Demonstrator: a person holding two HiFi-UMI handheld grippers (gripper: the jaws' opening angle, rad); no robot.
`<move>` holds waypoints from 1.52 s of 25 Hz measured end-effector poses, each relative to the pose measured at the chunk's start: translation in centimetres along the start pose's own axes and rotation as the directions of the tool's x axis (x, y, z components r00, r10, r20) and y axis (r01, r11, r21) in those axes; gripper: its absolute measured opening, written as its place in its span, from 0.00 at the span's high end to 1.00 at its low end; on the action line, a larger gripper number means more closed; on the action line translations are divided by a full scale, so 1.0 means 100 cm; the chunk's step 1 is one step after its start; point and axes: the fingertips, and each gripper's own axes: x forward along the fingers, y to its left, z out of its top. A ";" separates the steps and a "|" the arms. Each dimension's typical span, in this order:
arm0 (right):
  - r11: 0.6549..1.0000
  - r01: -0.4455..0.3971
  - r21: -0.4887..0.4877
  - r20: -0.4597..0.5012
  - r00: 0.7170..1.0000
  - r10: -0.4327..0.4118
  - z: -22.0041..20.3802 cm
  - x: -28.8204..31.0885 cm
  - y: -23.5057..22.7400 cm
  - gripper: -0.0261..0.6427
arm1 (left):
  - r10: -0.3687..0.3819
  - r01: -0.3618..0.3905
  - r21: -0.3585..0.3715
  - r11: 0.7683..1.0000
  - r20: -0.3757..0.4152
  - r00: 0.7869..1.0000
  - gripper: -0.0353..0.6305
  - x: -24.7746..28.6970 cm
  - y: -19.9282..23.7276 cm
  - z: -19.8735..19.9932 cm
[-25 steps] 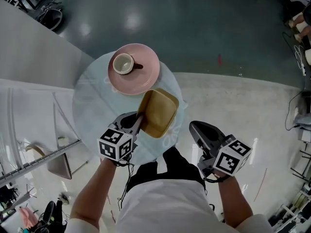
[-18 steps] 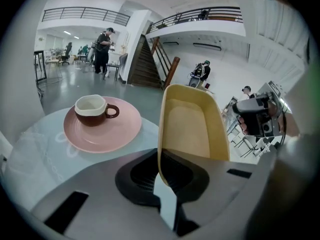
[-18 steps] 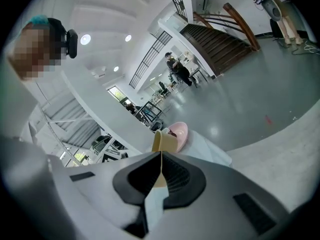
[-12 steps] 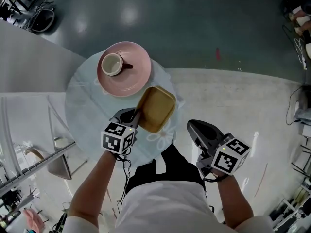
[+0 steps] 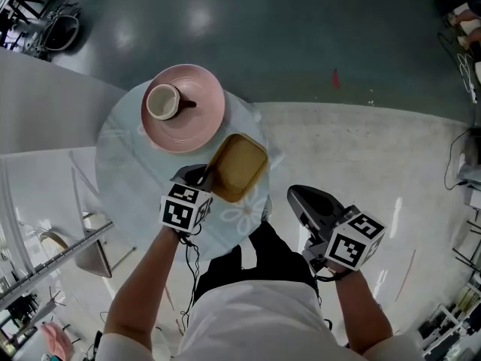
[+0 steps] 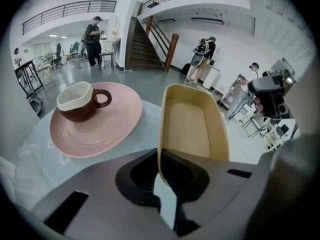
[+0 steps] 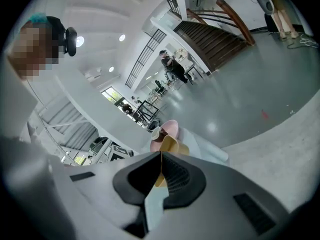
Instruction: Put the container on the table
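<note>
A tan, rounded-rectangular container [image 5: 239, 165] hangs over the near right part of a round glass table [image 5: 124, 164]. My left gripper [image 5: 209, 177] is shut on its near rim. In the left gripper view the container [image 6: 192, 126] stretches away from the left gripper [image 6: 161, 165], empty, with its rim pinched between the jaws. I cannot tell whether its bottom touches the glass. My right gripper [image 5: 299, 196] is off the table to the right. The right gripper [image 7: 160, 159] has its jaws together with nothing between them, and the container [image 7: 170, 145] shows far ahead of it.
A pink plate [image 5: 189, 122] with a brown and white cup [image 5: 161, 101] sits on the far part of the table, just beyond the container. A metal rack [image 5: 68, 247] stands left of the table. Several people [image 6: 94, 39] stand far off near a staircase.
The left gripper has come down towards the table with the container in it. The right gripper has sunk a little. Table and plate have shifted left in the head view.
</note>
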 end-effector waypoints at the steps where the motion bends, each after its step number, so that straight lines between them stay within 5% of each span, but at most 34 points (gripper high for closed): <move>1: 1.000 0.003 0.008 0.000 1.000 -0.003 0.000 0.000 -0.002 0.92 | 0.007 -0.006 0.014 1.000 -0.013 1.000 0.91 0.002 0.000 -0.001; 9: 1.000 0.002 0.021 -0.002 1.000 -0.002 0.002 -0.004 -0.012 0.92 | 0.080 -0.068 0.113 0.991 -0.105 0.991 0.91 0.012 0.001 -0.003; 17: 1.000 0.001 0.027 -0.001 1.000 -0.001 0.005 -0.008 -0.018 0.92 | 0.111 -0.090 0.125 0.988 -0.174 0.978 0.91 0.020 0.007 -0.009; 38: 0.999 0.010 0.036 0.002 1.000 -0.010 0.003 -0.011 -0.023 0.92 | 0.120 -0.103 0.112 0.988 -0.165 0.979 0.91 0.030 0.010 -0.014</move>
